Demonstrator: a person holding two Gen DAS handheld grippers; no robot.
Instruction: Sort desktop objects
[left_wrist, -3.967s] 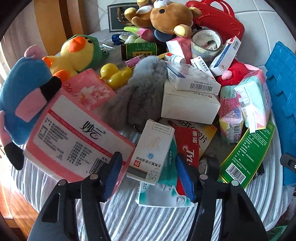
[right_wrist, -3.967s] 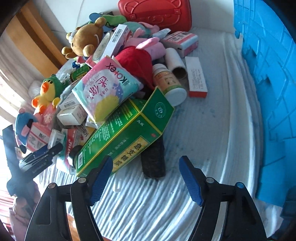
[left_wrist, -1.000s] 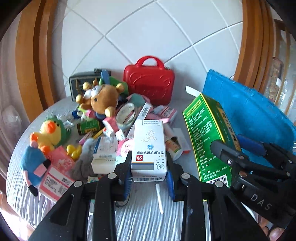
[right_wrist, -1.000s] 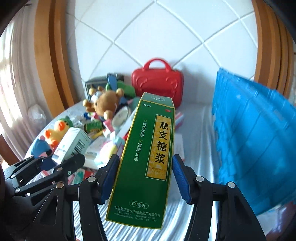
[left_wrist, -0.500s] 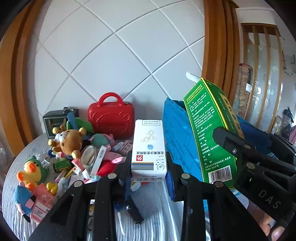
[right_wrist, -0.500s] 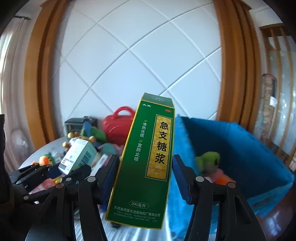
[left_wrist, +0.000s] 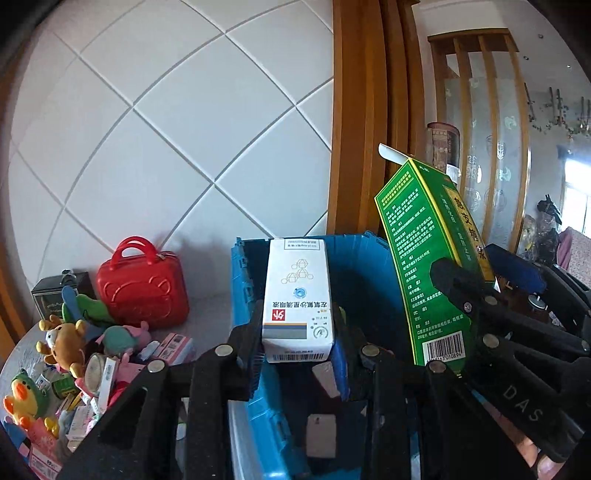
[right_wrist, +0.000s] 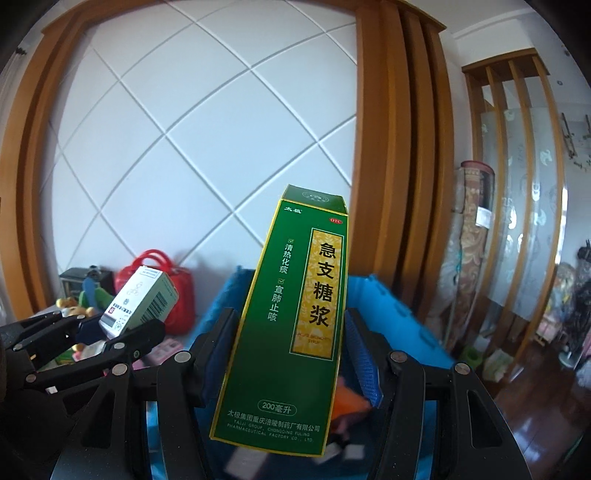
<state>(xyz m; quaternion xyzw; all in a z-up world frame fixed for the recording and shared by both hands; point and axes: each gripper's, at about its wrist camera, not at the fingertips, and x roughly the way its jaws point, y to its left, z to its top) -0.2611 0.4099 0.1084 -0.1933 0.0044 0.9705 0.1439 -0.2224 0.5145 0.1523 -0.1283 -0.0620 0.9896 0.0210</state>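
Left wrist view: your left claw (left_wrist: 297, 354) grips a white box (left_wrist: 297, 299), upright, above the blue bin (left_wrist: 243, 295). Right wrist view: your right claw (right_wrist: 284, 358) clamps a tall green box (right_wrist: 291, 325), bin just beyond; toy pile (left_wrist: 74, 350) lower left.

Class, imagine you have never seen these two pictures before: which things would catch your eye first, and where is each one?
The tall green medicine box, clamped upright in the right gripper, fills the middle of the right wrist view. The smaller white medicine box sits in the left gripper above the blue bin. At lower left, a red case stands behind a heap of soft toys.
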